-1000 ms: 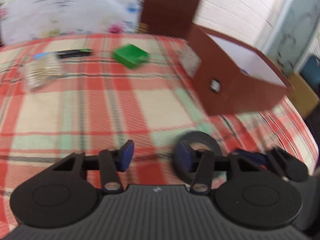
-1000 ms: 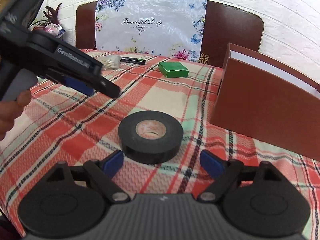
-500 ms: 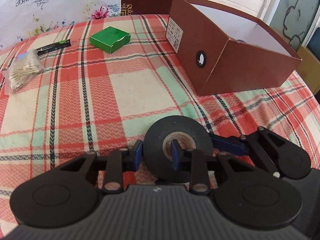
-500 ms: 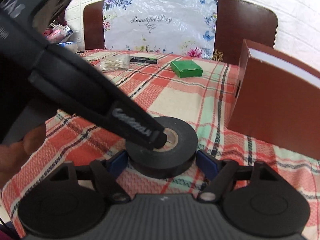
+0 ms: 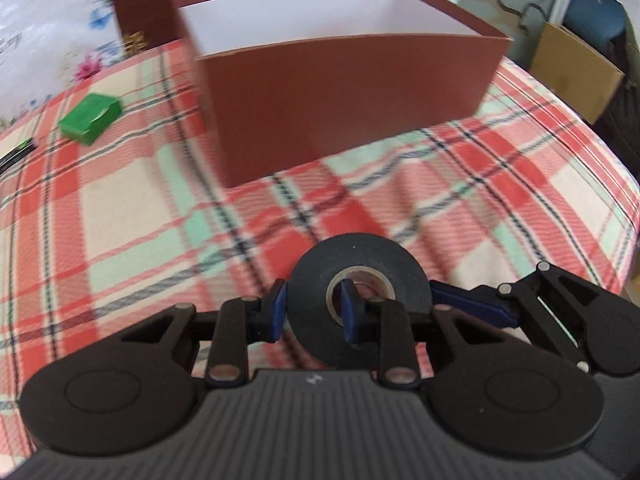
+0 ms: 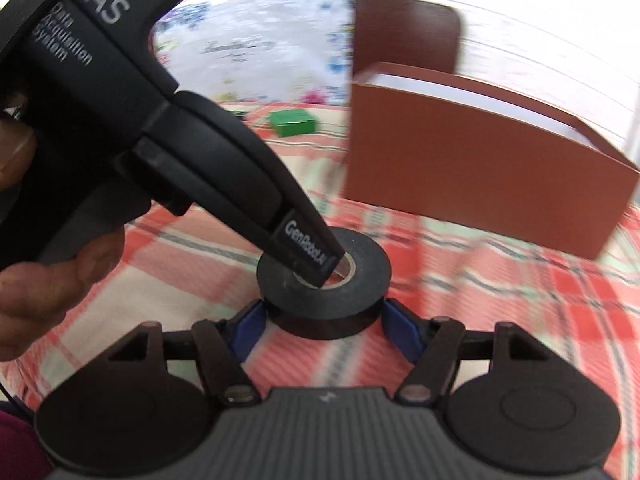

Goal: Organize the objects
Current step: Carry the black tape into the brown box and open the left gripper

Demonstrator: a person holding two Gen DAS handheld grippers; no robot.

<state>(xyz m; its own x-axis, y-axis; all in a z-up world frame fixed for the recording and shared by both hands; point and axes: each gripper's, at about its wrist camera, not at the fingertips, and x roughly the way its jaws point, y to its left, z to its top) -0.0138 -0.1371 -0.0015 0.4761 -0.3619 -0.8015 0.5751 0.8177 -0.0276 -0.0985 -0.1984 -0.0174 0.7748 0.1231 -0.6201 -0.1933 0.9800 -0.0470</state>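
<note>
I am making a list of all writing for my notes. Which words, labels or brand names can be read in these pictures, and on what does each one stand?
"DAS" and "Data Acquisition System": on the body of the left tongs.
"GenRobot.AI": on a finger of the left tongs.
Script on the flowered cover: too blurred to read.
Brown box, green box, tape roll: no writing shows.

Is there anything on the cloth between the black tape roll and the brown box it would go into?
Nothing visible. In the left wrist view only bare plaid tablecloth lies between the tape roll and the brown box; the green box sits off to the side.
</note>
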